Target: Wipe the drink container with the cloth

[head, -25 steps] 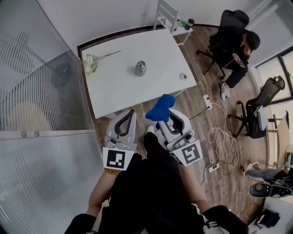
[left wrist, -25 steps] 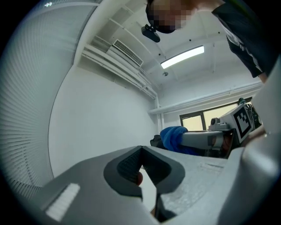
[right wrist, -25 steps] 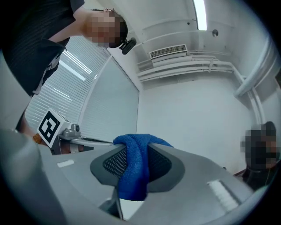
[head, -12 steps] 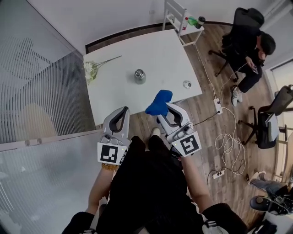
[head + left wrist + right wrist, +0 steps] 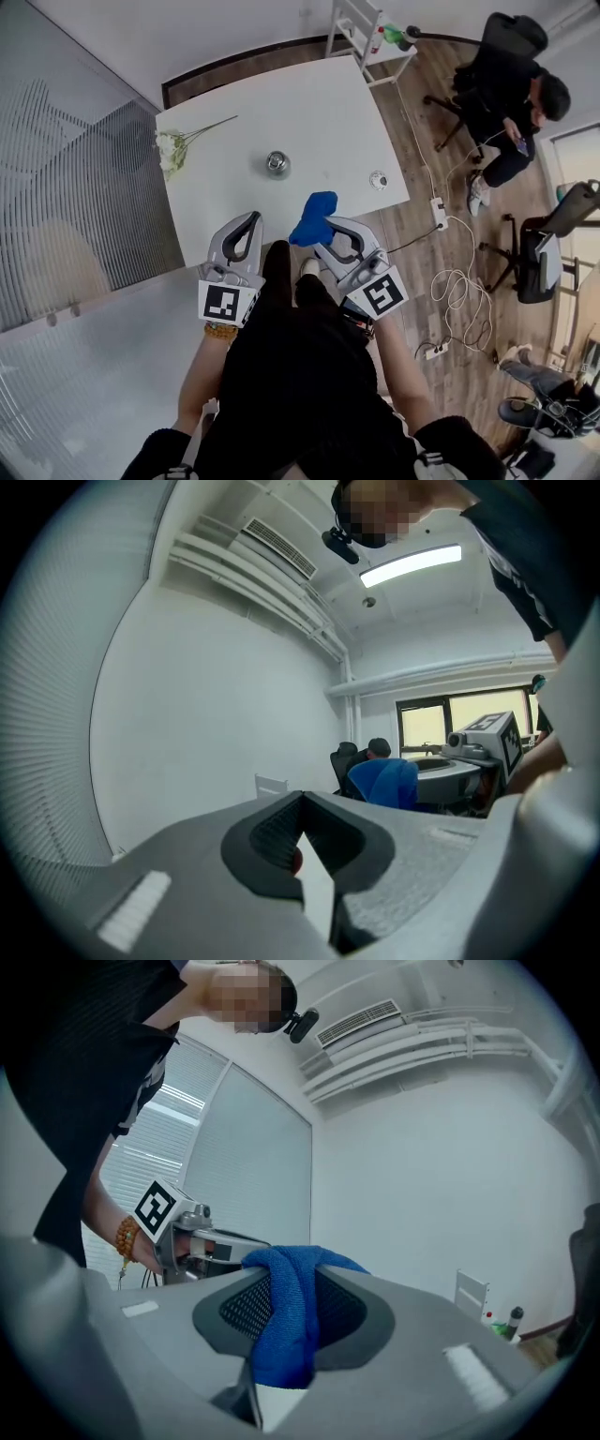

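The right gripper's [image 5: 287, 1283] jaws are clenched on the blue cloth [image 5: 286, 1335], which fills the gap between them, humps over the tips and hangs down inside the jaw opening. The left gripper's [image 5: 300, 803] jaws are pressed together at the tips with nothing between them. In the head view the two grippers, left [image 5: 251, 218] and right [image 5: 323, 228], are held side by side, the cloth [image 5: 314, 216] bunched just ahead of the right tips over the near edge of the white table [image 5: 328, 112]. The container [image 5: 276, 164], small, metal and upright, stands on the table ahead of both pairs of jaws, well apart from them and from the cloth. Farther out, left of the left jaws, flowers [image 5: 173, 148] lie on the table
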Motion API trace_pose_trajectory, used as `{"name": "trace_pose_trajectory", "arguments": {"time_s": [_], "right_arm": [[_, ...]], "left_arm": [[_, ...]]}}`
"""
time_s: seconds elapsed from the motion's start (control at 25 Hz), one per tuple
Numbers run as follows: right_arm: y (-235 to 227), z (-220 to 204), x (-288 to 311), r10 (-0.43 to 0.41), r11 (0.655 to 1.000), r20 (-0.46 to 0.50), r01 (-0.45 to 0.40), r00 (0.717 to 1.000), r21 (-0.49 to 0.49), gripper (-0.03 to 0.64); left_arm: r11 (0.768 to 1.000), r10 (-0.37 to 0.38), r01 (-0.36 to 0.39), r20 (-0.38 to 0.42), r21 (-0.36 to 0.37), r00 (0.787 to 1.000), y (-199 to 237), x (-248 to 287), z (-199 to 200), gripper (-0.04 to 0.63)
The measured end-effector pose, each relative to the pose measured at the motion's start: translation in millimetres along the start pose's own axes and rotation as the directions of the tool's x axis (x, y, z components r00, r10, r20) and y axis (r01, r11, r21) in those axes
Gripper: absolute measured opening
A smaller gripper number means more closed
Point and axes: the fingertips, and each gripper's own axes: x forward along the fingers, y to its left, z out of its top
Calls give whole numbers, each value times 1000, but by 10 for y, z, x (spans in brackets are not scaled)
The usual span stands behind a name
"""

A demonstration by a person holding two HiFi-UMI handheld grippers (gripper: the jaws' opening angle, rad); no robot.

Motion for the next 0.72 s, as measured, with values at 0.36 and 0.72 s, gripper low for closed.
{"name": "trace_pose_trajectory", "arguments": {"time_s": [0.36, 0.72], "right_arm": [[-374, -257, 512, 84, 993, -140, -94, 987, -65, 135], [-673, -766, 865, 224, 951, -385, -287, 895, -113, 137]], "left_arm": [[987, -164, 163, -43, -12, 986, 489, 634, -384, 35], [956, -290, 292, -192, -16, 938, 923, 1126, -1095, 64]]}}
